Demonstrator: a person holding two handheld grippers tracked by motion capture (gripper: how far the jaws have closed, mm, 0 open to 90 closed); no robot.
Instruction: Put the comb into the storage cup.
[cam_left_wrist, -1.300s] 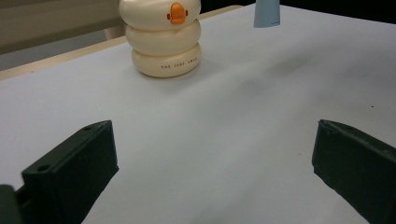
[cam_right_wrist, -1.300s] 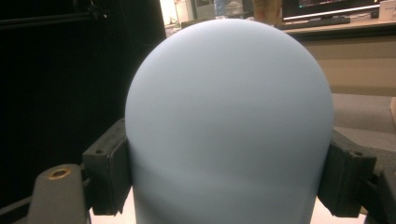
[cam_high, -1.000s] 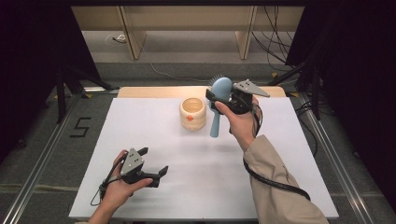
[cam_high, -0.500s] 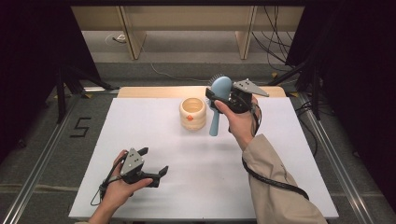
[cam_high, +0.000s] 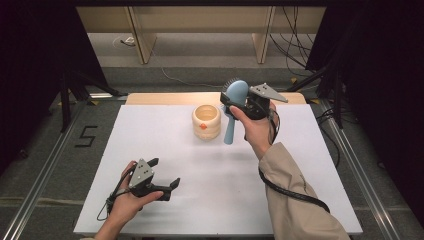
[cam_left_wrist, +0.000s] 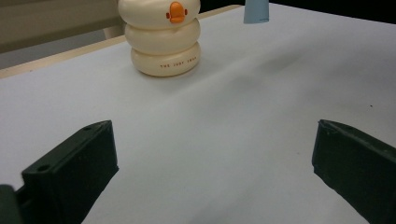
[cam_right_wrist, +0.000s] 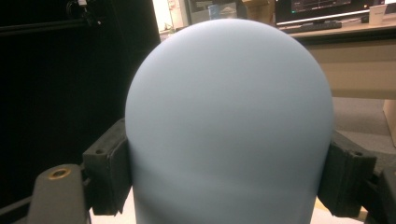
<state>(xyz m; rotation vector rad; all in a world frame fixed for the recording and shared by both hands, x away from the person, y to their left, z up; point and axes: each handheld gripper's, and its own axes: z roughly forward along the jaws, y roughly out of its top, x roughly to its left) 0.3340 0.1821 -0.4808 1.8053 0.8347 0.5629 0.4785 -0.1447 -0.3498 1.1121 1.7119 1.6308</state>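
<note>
- The left gripper (cam_high: 164, 176) rests low on the near left part of the white table (cam_high: 200, 200), held in the person's left hand (cam_high: 125, 202); its two black jaws stand wide apart with nothing between them — in the left gripper view bare tabletop fills the gap.
- Farther in, near the middle of the table's far half, stands a cream ringed holder (cam_high: 206, 121), three stacked rolls with a small orange mark on its front (cam_left_wrist: 176, 11); it is upright and its top is open.
- Just to the right of the holder, the right gripper (cam_high: 233, 102) is raised above the table in the person's right hand (cam_high: 257, 129), its jaws closed against the sides of a pale blue hairbrush (cam_high: 234, 102).
- The brush hangs roughly upright — head up, bristles facing away from the person, handle pointing down with its tip close to the table, just beside the holder but apart from it.
- In the right gripper view the smooth blue back of the brush head (cam_right_wrist: 229, 121) sits pinched between the two black pads (cam_right_wrist: 108, 168).
- Beyond the table edge lie a grey floor and pale wooden furniture legs (cam_high: 140, 35).
</note>
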